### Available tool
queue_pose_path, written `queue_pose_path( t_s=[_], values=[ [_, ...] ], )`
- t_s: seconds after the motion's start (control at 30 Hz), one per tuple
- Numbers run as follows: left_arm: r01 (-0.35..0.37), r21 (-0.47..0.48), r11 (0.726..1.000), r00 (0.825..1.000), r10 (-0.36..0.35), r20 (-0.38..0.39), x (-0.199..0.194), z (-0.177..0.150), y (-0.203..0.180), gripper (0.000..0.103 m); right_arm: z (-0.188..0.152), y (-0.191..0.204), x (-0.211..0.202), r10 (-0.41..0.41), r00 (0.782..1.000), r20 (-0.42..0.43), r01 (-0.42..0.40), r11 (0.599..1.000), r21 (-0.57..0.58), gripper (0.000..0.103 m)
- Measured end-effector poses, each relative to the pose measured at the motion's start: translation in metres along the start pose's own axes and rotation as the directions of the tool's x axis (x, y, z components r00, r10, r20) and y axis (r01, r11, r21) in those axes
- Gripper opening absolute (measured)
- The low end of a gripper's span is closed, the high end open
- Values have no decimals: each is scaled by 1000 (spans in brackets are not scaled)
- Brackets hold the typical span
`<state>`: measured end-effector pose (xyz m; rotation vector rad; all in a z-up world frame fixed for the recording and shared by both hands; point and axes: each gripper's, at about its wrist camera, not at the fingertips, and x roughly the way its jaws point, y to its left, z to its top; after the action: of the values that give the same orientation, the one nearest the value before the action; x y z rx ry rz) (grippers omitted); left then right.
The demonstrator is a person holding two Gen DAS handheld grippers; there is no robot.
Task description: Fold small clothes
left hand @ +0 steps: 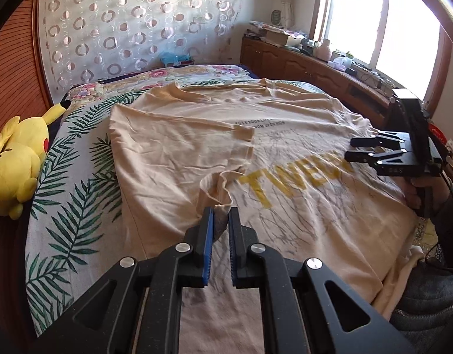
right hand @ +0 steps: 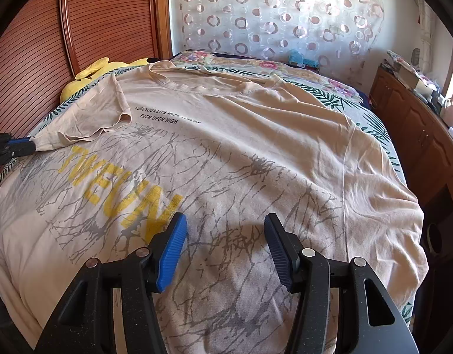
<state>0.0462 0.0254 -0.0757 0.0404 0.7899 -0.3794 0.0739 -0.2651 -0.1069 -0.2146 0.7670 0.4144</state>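
My left gripper (left hand: 220, 211) pinches the beige T-shirt's (left hand: 285, 118) sleeve hem (left hand: 217, 187); my right gripper (right hand: 225, 236) hangs open, empty. Next I'd carry this sleeve fold inward.

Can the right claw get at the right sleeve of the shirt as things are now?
Probably yes: the right claw hangs open and empty over the T-shirt, and the right sleeve lies flat with nothing on it.

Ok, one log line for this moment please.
left gripper: shut on sleeve | right gripper: open, over T-shirt, nothing held | T-shirt: flat on bed, left side folded in
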Motion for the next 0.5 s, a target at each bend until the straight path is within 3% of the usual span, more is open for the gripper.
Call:
queue_pose_path(
  t_s=[0.1,0.2,0.27,0.33,0.47,0.5],
  values=[
    [-5,3,1000,1000,5,-3,-5,-6,-2,10,0,0,0,0,1000,0,0,1000,0,57],
    [-13,-2,1000,1000,13,4,-11,-11,-1,17,0,0,0,0,1000,0,0,1000,1,57],
    [-12,-12,1000,1000,12,23,-16,-11,1,23,0,0,0,0,1000,0,0,1000,1,58],
    [-13,-23,1000,999,14,50,-21,-9,3,38,-1,0,-1,0,1000,0,0,1000,1,58],
    [-48,-45,998,995,51,87,-26,-3,8,45,-1,-1,-1,1,1000,-1,-1,1000,1,58],
    [-54,-52,997,994,59,94,-26,-1,10,54,-1,-1,-1,1,1000,-1,-1,1000,1,58]
  ],
)
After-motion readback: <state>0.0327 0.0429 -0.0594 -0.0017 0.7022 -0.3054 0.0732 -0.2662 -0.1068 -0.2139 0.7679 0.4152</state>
